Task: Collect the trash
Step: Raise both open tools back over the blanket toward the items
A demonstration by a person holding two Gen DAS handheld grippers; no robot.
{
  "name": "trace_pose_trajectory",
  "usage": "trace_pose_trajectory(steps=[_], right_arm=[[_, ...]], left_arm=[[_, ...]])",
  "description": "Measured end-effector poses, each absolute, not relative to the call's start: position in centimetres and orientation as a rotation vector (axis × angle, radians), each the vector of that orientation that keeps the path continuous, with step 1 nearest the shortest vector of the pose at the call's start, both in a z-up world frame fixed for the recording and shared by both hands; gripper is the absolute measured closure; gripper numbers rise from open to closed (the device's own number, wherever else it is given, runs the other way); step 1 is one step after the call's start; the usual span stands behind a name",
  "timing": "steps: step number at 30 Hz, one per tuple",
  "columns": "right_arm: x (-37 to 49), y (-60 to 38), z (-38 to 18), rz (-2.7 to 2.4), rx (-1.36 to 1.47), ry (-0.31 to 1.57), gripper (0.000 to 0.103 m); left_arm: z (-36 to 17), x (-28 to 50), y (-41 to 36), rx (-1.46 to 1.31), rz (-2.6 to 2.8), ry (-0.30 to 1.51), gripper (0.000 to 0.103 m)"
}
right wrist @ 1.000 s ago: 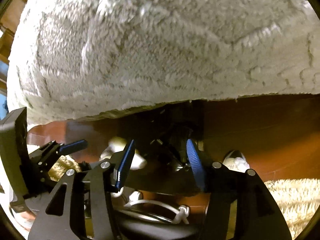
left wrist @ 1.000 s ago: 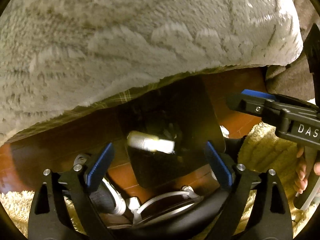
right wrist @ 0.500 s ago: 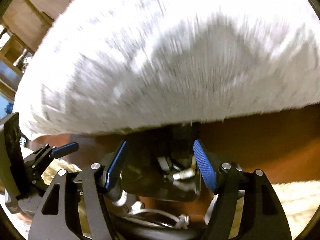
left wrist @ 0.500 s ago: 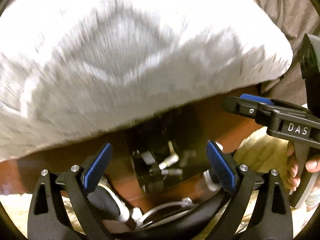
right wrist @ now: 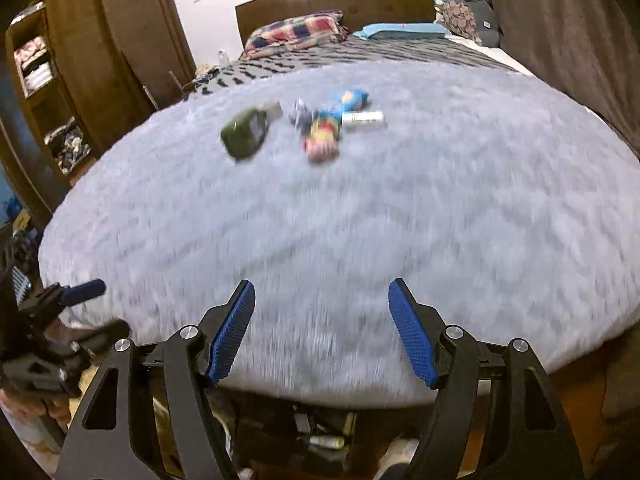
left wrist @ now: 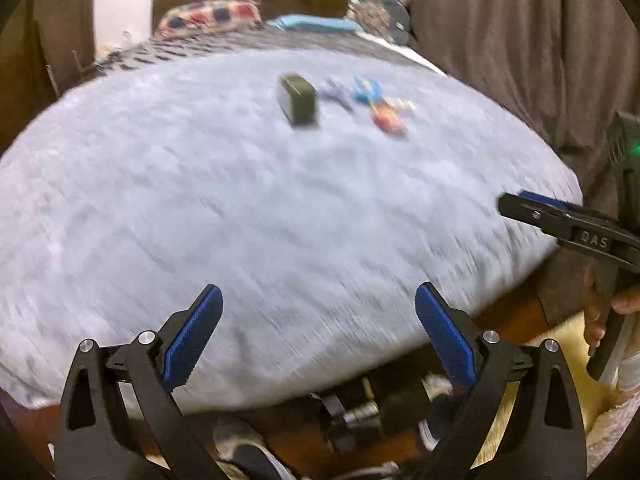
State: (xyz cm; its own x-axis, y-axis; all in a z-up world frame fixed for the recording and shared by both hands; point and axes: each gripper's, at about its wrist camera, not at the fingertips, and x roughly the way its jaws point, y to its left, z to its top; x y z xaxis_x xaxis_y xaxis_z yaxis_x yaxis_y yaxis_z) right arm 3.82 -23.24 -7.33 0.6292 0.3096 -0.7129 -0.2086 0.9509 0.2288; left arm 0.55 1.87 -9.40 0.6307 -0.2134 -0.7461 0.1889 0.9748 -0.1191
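Several pieces of trash lie far across a grey fluffy blanket (left wrist: 280, 208) on the bed: a dark green box (left wrist: 298, 98) (right wrist: 244, 136), a blue and red wrapper (left wrist: 380, 110) (right wrist: 324, 132), a purple scrap (left wrist: 336, 92) and a white tube (right wrist: 362, 118). My left gripper (left wrist: 318, 288) is open and empty over the blanket's near edge. My right gripper (right wrist: 322, 283) is also open with nothing between its fingers. It shows at the right (left wrist: 520, 202) of the left wrist view. A black bin (right wrist: 316, 436) with small bottles in it sits on the floor below.
A wooden headboard (right wrist: 332, 0) and pillows (right wrist: 296, 34) are at the far end of the bed. Brown curtains (left wrist: 520, 40) hang on the right and a wooden wardrobe (right wrist: 80, 60) stands on the left. A shaggy cream rug (left wrist: 572, 360) and shoes (left wrist: 240, 448) lie on the floor.
Both grippers rose from floor level beside the bin to above the bed's edge, so the blanket top and its trash came into view. The right gripper's jaws widened.
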Motion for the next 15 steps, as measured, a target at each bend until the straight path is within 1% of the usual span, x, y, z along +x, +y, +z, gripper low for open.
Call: trace_pose_trajectory(steps=[4,8,15], right_arm=[[6.8,-22.3,-6.8,0.269,0.125,0.808,0.033],[10.8,-21.3,-7.4,0.259,0.142,0.817,0.033],[16.6,-19.5,-9.8,0.225,0.151,0.839,0.033]], left_arm=[[-7.1,4.8,4.2,-0.055,-0.168,0.834,0.011],[-6.1,8.5,5.1,-0.080,-0.140,0.813,0.011],[-6.9,12.2,3.6,0.003,-0.139,0.815,0.011]])
